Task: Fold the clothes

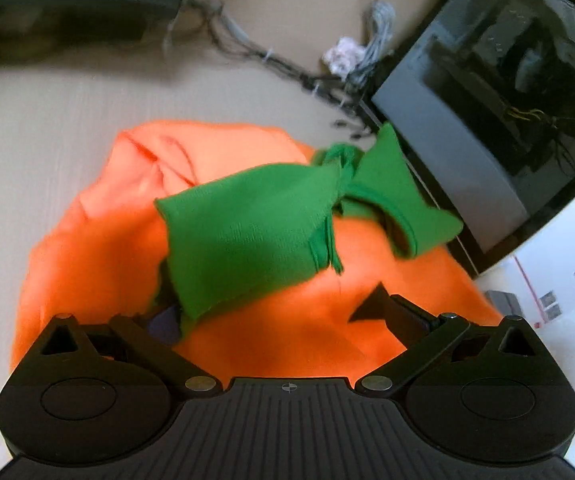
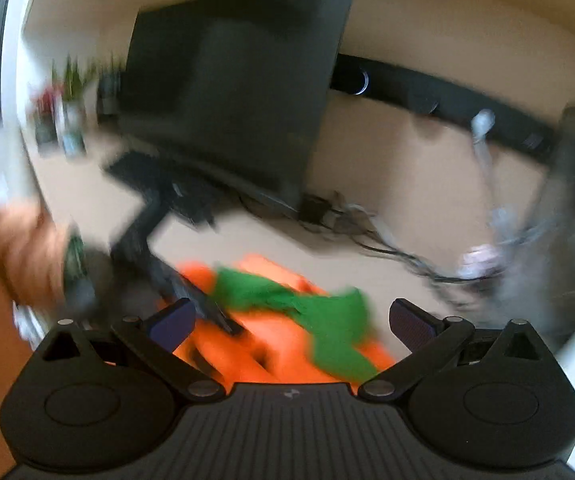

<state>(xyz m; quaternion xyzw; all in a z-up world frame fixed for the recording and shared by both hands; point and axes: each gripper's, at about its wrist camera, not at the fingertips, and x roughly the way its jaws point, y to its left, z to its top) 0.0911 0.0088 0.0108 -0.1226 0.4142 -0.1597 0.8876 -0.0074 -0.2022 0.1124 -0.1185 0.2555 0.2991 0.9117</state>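
An orange garment (image 1: pixel 99 248) lies crumpled on the pale table (image 1: pixel 39 120). A green knit piece (image 1: pixel 247 232), bunched and twisted near its middle, lies on top of it. My left gripper (image 1: pixel 271 312) hovers open over the garment's near edge; its left finger is partly hidden under the green piece. In the blurred right wrist view the orange garment (image 2: pixel 247 352) and green piece (image 2: pixel 327 320) lie between the fingers of my open right gripper (image 2: pixel 291 320), just below it. The left gripper (image 2: pixel 191 292) reaches in from the left there.
A dark monitor (image 1: pixel 507 100) stands at the right, also in the right wrist view (image 2: pixel 227 92). A tangle of grey cables (image 1: pixel 287 64) and a crumpled tissue (image 1: pixel 343 56) lie behind the clothes. A white box (image 1: pixel 559 272) sits at the right edge.
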